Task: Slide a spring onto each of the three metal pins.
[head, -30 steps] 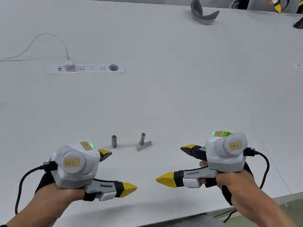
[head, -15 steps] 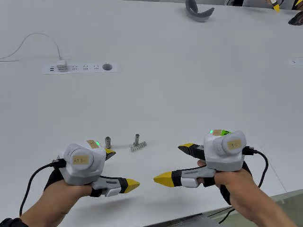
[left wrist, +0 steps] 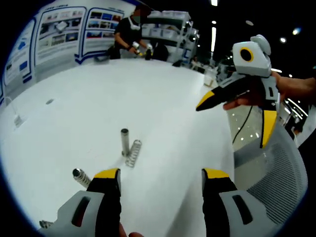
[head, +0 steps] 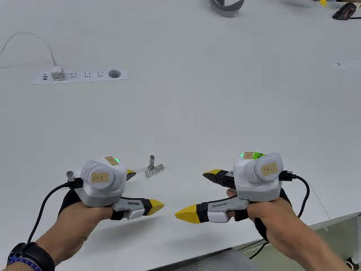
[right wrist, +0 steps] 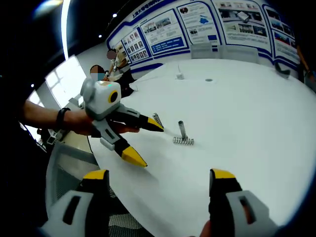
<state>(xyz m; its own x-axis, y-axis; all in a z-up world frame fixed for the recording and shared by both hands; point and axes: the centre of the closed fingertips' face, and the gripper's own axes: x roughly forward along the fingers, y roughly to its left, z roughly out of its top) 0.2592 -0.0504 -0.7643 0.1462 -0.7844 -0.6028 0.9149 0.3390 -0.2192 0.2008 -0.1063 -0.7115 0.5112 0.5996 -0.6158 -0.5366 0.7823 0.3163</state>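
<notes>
A bare metal pin (head: pixel 151 161) stands upright on the white table, with a loose spring (head: pixel 154 170) lying at its foot. The left gripper view has the same pin (left wrist: pixel 124 140) and spring (left wrist: pixel 133 153), and a second pin with a spring on it (left wrist: pixel 81 177) beside the left finger. My left gripper (head: pixel 142 189) is open and empty, just left of the bare pin. Opposite it, my right gripper (head: pixel 198 193) is open and empty too. The right gripper view shows the pin (right wrist: pixel 181 129), the spring (right wrist: pixel 183 141) and the left gripper (right wrist: pixel 147 143).
A power strip (head: pixel 79 75) with a white plug and cable lies at the back left. A small grey piece (head: pixel 70 175) sits left of my left gripper. The table's front edge (head: pixel 293 231) runs close under my right hand. A person (left wrist: pixel 131 29) stands far behind the table.
The head camera has shifted, moving the whole scene left. My left gripper has come forward and now covers the sprung pin in the head view. Both grippers stay open.
</notes>
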